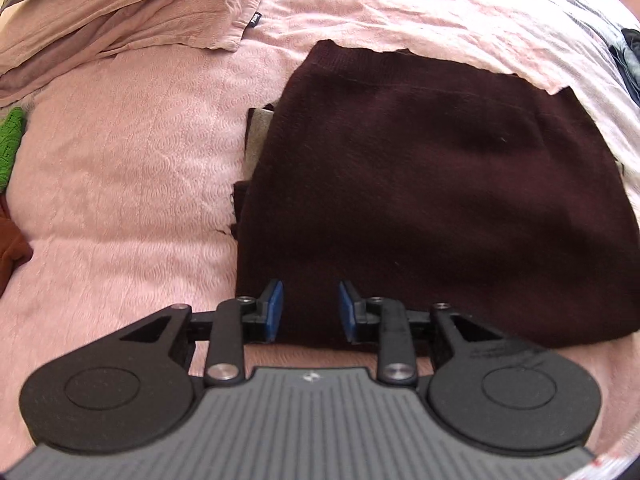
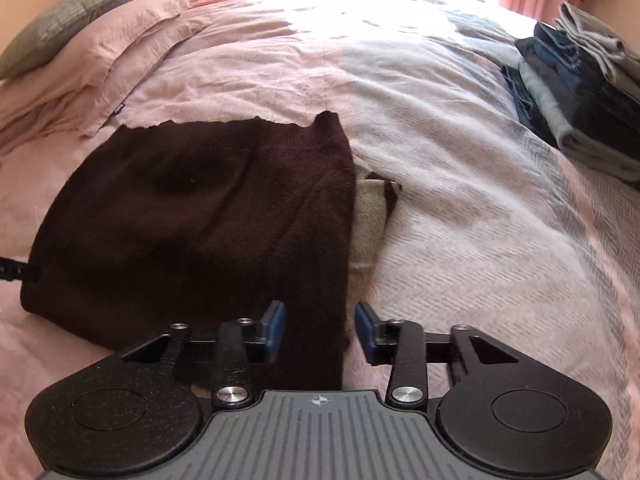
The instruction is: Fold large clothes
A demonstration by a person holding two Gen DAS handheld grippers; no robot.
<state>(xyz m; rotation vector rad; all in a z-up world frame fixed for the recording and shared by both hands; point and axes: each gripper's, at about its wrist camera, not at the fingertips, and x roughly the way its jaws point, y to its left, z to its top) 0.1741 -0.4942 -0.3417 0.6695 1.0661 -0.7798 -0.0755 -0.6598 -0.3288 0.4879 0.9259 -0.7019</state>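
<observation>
The dark maroon sweater (image 1: 420,184) lies folded into a rough rectangle on the bed (image 1: 128,184), and much of it is tucked away: only a sliver of a grey-beige layer (image 2: 366,220) pokes out from under its side edge, and what that layer belongs to cannot be told. Its far ribbed hem is partly covered by a ragged lip of the pink bedcover. The sweater's near edge is hidden behind the left hand-held gripper (image 1: 307,308), whose blue pads stand apart over that edge without pressing on the knit, so it is released. The right hand-held gripper (image 2: 320,330) is likewise released, its pads spread wider, one over the sweater's near corner and one over the bedcover just beside it.

Left of the sweater, a green knit scrap (image 1: 11,136) and a rust-brown cloth (image 1: 12,240) are cut off by the picture's edge. Beyond the sweater lie soft pink pillows (image 2: 120,32) with a grey cushion (image 2: 68,16) behind. Well to the right of the sweater sits a pile of folded clothes (image 2: 576,92), denim blue and pale grey, partly out of frame. The window light beyond washes out the far bedcover, whose weave looks fuzzy and herringboned.
</observation>
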